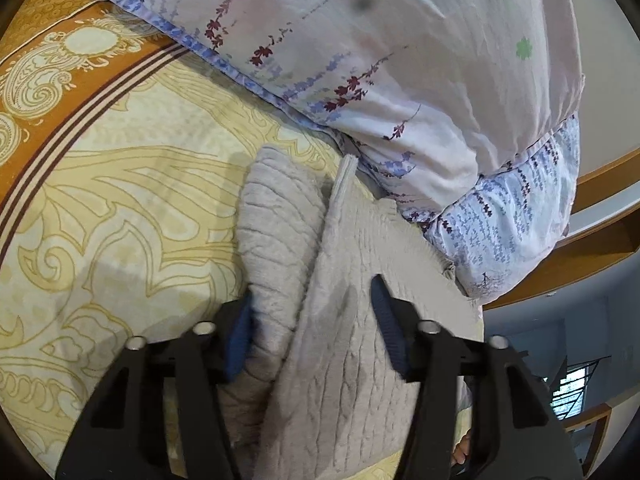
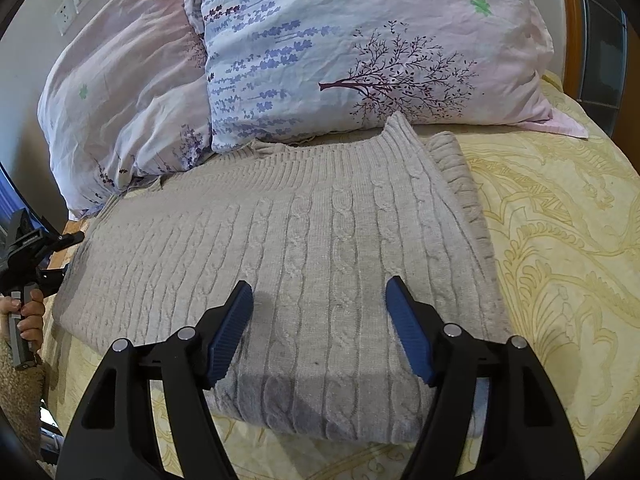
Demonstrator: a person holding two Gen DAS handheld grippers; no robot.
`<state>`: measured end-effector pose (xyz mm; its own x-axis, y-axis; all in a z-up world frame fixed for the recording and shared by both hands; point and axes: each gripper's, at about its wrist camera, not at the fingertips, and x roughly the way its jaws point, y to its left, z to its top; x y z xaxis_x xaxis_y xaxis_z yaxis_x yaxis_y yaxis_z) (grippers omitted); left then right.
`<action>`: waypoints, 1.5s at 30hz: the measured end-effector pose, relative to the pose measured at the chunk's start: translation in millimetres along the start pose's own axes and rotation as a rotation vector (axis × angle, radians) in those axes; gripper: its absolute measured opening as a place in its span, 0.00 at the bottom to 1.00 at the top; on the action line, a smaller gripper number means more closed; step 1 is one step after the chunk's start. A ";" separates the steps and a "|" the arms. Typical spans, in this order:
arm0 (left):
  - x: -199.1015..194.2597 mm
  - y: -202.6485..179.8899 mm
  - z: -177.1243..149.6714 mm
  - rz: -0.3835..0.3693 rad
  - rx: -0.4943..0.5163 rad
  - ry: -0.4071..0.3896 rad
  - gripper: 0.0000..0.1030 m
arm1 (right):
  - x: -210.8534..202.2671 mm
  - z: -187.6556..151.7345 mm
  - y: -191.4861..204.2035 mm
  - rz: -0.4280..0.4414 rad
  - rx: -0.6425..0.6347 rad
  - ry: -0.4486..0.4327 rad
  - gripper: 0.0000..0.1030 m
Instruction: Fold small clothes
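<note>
Both wide open and holding nothing, the left gripper (image 1: pixel 312 320) straddles the sweater (image 2: pixel 280 264) edge on the bed (image 2: pixel 560 240), pillows (image 2: pixel 360 40) at twelve o'clock, right gripper (image 2: pixel 320 328) hovering above: a shallow pinch could take one knit layer and drag the fold crooked.

Black gripper (image 2: pixel 318 328) frames, ribbed blue fingers (image 2: pixel 232 336), silver screws.

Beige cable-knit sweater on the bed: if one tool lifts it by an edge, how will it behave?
The beige cable-knit sweater will likely flop: in the left wrist view its layers already sag and bunch between the open left tool. The thick knit stacked in folds probably makes it fairly heavy for cloth, so the fold may slide apart. The textured yarn should grip the ribbed pads of the right tool rather than slip.
</note>
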<state>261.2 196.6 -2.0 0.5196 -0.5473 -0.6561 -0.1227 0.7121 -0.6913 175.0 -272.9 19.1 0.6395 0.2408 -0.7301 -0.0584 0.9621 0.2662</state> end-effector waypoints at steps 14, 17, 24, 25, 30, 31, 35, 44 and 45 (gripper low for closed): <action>-11.1 -64.9 -2.6 -0.053 0.083 -0.056 0.15 | -18.3 3.8 2.3 0.095 0.017 -0.054 0.69; -10.5 -86.3 -3.4 -0.105 0.072 -0.073 0.13 | -22.7 5.8 4.3 0.116 0.003 -0.069 0.69; 16.4 -167.8 -15.4 -0.261 0.112 -0.059 0.13 | -31.8 12.7 -5.2 0.156 0.022 -0.102 0.69; 26.9 -181.6 -21.2 -0.287 0.119 -0.041 0.13 | -31.6 14.5 -8.5 0.157 0.028 -0.107 0.69; 94.9 -227.1 -61.8 -0.376 0.120 0.098 0.13 | -36.7 14.1 -31.6 0.143 0.080 -0.121 0.69; 114.3 -233.9 -73.8 -0.387 0.121 0.156 0.13 | -36.2 13.2 -39.7 0.145 0.108 -0.116 0.69; 160.7 -239.0 -103.2 -0.472 0.072 0.383 0.09 | -38.0 8.9 -64.1 0.155 0.189 -0.103 0.69; 66.2 -192.3 -67.8 -0.310 0.256 0.107 0.59 | -39.9 27.2 -92.0 0.424 0.361 -0.039 0.69; 64.6 -187.0 -66.8 -0.290 0.254 0.103 0.60 | -35.6 29.6 -90.0 0.437 0.376 -0.018 0.69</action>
<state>261.2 -1.3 64.6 0.4127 -0.7738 -0.4806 0.2364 0.6006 -0.7638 180.2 -371.8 39.7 0.6305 0.6005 -0.4918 -0.0458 0.6613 0.7487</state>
